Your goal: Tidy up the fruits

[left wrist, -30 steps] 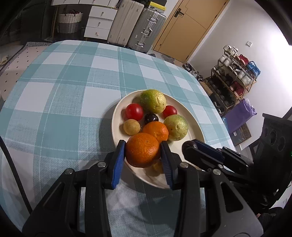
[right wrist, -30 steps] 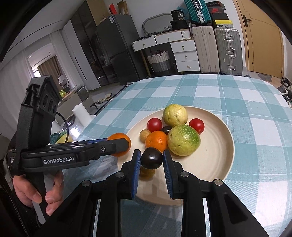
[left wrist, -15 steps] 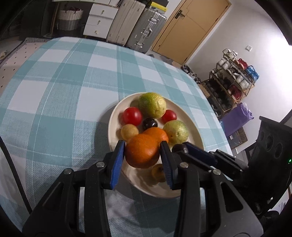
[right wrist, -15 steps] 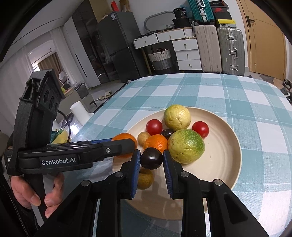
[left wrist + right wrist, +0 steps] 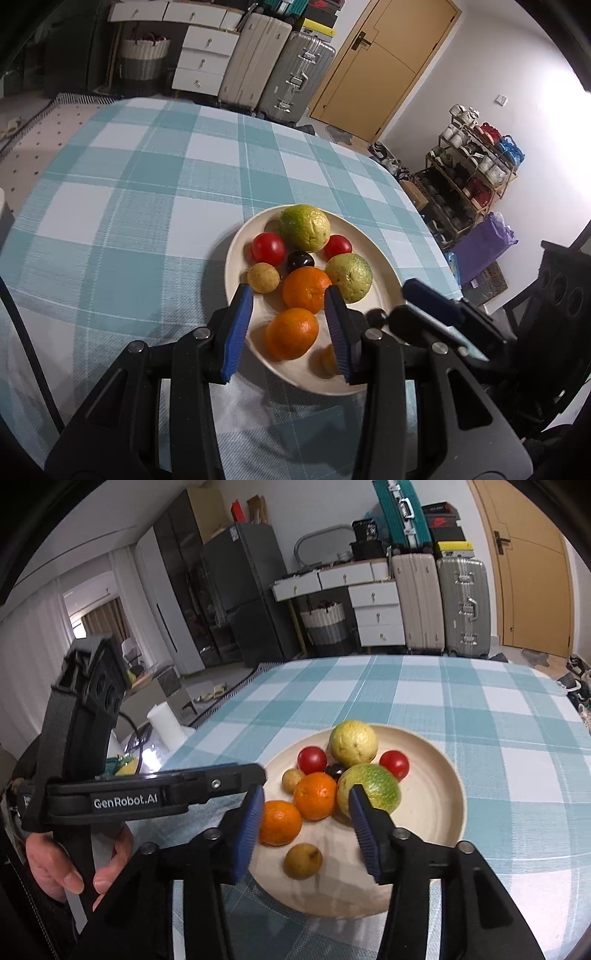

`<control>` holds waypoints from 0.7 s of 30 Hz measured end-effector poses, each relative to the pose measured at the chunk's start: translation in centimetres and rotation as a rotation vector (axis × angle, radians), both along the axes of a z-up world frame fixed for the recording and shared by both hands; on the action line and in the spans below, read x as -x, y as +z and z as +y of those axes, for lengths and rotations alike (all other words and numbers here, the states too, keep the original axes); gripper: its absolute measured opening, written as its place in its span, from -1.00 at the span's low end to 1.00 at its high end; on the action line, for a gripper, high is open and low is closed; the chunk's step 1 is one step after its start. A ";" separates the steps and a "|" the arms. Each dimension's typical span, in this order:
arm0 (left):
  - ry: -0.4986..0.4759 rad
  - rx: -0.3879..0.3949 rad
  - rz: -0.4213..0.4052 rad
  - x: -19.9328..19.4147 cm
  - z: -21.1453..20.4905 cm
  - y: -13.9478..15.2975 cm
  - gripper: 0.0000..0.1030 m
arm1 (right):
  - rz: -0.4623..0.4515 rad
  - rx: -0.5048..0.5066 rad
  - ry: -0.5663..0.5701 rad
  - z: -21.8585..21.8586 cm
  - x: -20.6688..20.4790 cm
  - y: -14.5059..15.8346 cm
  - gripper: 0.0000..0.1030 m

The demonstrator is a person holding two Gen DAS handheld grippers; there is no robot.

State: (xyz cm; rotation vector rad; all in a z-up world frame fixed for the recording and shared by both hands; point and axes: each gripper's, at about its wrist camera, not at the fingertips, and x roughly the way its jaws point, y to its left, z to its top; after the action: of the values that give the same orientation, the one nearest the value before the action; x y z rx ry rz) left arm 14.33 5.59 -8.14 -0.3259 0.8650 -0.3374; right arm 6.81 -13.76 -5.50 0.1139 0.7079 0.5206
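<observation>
On checked tablecloth (image 5: 140,206), plate (image 5: 388,284), suitcases (image 5: 280,74) behind

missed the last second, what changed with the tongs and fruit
Both tongs opened. The left tongs let go of the orange, now lying near the plate's front edge. The right tongs released their dark plum; where it went is unclear. The other fruit stayed put.

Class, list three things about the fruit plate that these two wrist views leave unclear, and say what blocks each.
1. Small brown fruit, left wrist view: blurred, half behind a left finger.
2. Dark fruit, right wrist view: mostly behind the orange.
3. Plate, near rim, right wrist view: partly covered by the right fingers.
</observation>
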 end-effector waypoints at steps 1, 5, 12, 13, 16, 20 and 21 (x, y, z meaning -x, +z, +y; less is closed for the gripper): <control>0.005 -0.004 -0.004 0.3 0.1 0.2 -0.30 | -0.008 -0.004 -0.005 -0.2 0.2 0.2 0.00; 0.022 -0.024 -0.025 1.4 0.1 0.9 -0.30 | -0.038 -0.012 -0.015 -0.7 1.2 0.9 0.31; 0.030 -0.083 -0.055 3.4 -0.9 1.8 -0.30 | -0.082 -0.031 -0.036 -1.6 2.9 2.0 0.53; 0.031 -0.086 -0.061 3.7 -1.0 2.0 -0.30 | -0.091 -0.037 -0.040 -1.7 3.2 2.2 0.58; 0.047 -0.111 -0.084 4.5 -1.4 2.6 -0.23 | -0.114 -0.047 -0.046 -2.1 4.1 2.6 0.64; 0.105 -0.187 -0.121 5.6 -1.8 3.3 -0.02 | -0.166 -0.043 -0.058 -2.4 5.5 3.2 0.82; 0.112 -0.195 -0.132 5.8 -1.8 3.5 0.05 | -0.175 -0.040 -0.063 -2.5 5.7 3.3 0.86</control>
State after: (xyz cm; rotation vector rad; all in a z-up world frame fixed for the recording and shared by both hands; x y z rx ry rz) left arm 8.53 3.83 -4.64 -0.1682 0.7398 -0.1672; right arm 1.09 -16.25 -2.19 0.1259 0.5213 0.4782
